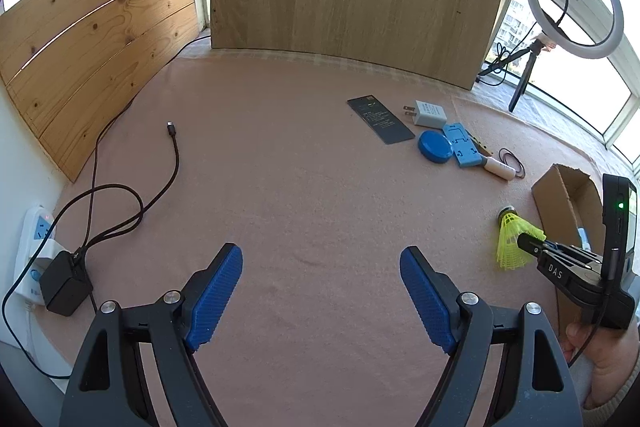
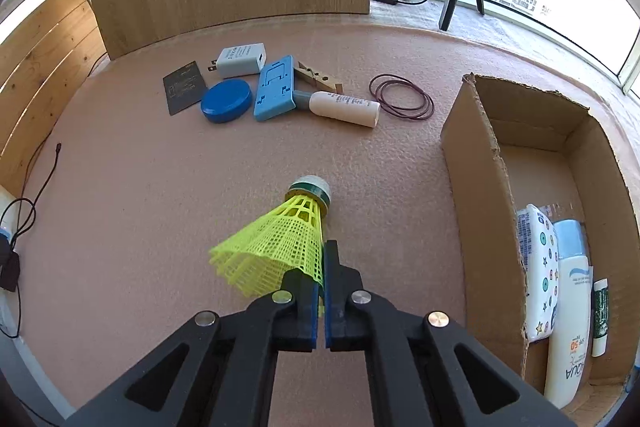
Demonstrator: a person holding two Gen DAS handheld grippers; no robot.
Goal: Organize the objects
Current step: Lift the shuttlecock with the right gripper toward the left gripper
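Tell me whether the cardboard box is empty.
Not empty. The cardboard box holds a sunscreen bottle, a patterned packet and a small green tube.

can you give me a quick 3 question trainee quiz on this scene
1. True or false: the right tongs are shut on the yellow shuttlecock.
2. Which is already in the cardboard box? A) blue round lid B) sunscreen bottle C) clothespin
3. What do the left tongs hold?

Key: 1 true. 2 B, the sunscreen bottle. 3 nothing, they are open above the pink mat.
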